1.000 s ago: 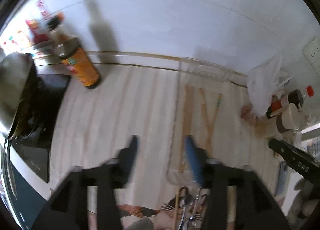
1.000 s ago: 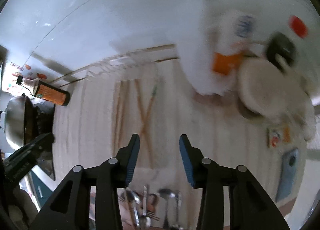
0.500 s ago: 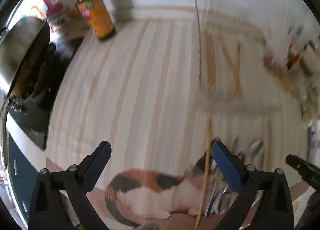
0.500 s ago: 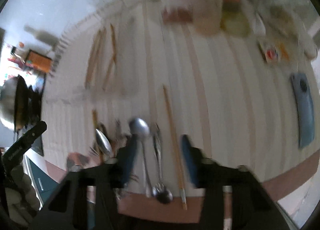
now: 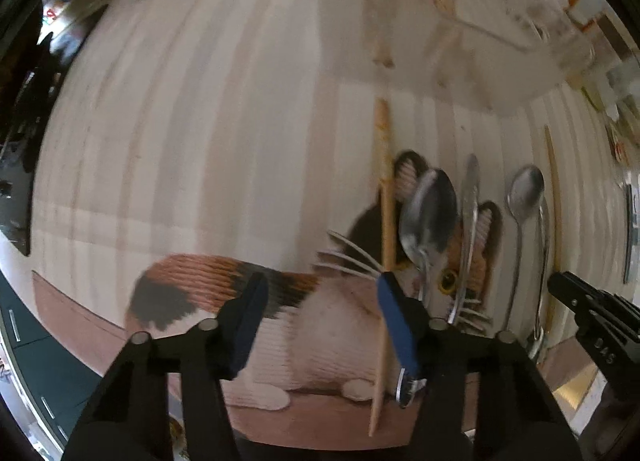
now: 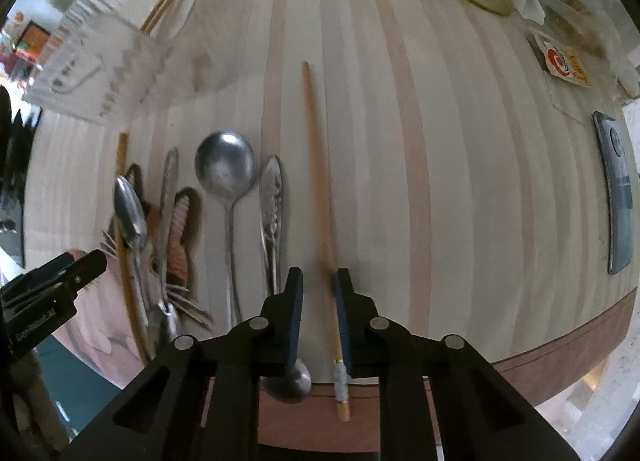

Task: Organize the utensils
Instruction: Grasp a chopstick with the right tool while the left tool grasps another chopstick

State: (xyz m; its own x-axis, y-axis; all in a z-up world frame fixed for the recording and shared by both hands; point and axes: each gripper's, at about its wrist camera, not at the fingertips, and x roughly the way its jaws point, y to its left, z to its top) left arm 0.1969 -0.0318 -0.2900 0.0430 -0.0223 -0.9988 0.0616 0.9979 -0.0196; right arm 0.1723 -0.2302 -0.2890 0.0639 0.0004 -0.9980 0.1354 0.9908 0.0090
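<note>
Right gripper [image 6: 317,291] lowered over the striped mat [image 6: 440,181], jaws narrowed around a wooden chopstick [image 6: 318,197] — right pad touching it, left pad just clear, firm grip impossible to confirm. Left gripper [image 5: 320,311] spread wide above the cat print [image 5: 200,281], second chopstick [image 5: 385,197] against its right finger. Spoons [image 6: 226,169] lined up between the two chopsticks — clear tray [image 6: 92,73] beyond, farther up the mat.
</note>
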